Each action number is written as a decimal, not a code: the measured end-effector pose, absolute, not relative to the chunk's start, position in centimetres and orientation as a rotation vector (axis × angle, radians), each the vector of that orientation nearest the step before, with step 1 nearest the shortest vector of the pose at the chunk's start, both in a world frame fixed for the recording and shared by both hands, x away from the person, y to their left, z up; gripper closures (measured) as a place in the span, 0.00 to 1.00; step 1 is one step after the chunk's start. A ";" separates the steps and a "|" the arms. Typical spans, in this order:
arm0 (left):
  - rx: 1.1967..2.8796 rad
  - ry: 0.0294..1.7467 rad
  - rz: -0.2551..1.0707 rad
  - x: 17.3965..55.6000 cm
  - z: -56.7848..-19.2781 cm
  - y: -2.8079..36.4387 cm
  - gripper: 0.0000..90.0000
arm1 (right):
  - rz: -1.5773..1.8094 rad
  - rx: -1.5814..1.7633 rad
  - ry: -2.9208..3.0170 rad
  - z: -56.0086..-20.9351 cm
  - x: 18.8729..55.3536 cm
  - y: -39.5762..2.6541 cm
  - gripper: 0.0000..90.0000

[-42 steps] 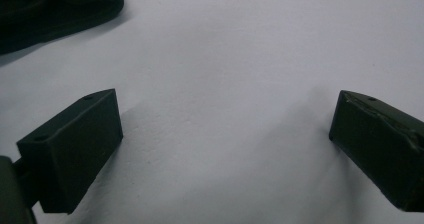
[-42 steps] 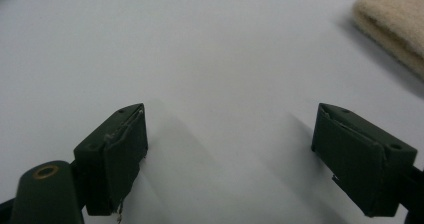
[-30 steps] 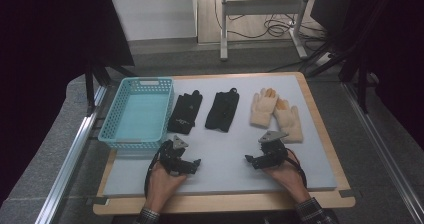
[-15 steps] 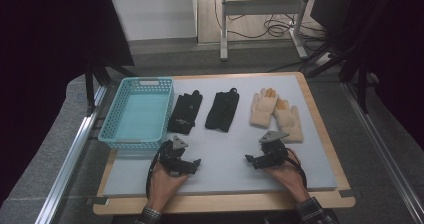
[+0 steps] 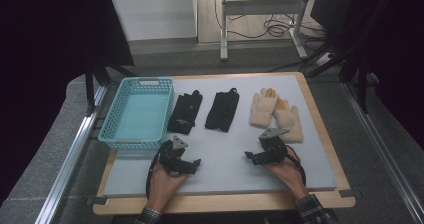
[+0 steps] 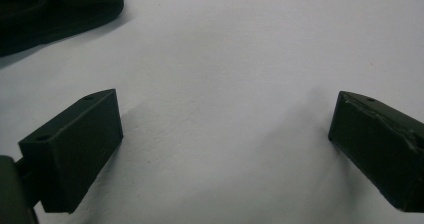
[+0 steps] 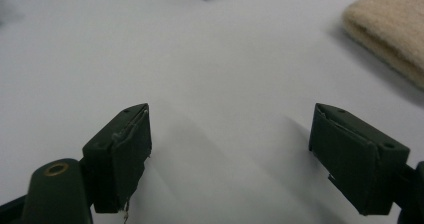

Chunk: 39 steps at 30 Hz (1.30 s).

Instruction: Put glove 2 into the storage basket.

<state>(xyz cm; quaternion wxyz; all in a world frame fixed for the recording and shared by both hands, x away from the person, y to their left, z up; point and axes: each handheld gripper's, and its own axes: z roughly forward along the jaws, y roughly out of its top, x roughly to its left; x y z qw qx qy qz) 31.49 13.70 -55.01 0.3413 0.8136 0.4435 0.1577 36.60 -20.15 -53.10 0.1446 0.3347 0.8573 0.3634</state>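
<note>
Two black gloves lie side by side on the grey mat, with a pair of beige gloves to their right. My left gripper rests low on the mat in front of the black gloves, open and empty; a black glove's edge shows at its upper left. My right gripper sits in front of the beige gloves, open; its jaws have just been closing slightly with nothing between them. A beige cuff lies ahead to its right.
A turquoise plastic basket stands at the left of the mat, beside the black gloves. The mat lies on a wooden board with raised edges. Metal rails run along both sides of the table.
</note>
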 end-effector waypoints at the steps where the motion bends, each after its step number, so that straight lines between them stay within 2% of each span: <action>1: 2.116 1.154 0.411 31.5 -55.0 13.7 0.01 | 1.055 0.966 2.471 -53.1 36.7 -20.1 0.19; 16: 2.116 1.153 0.412 31.5 -55.0 13.7 0.01 | 1.100 1.026 2.435 -51.6 39.9 -18.2 0.20; 39: 2.117 1.154 0.413 31.5 -55.0 13.7 0.01 | 1.064 1.008 2.461 -50.4 45.5 -15.0 0.41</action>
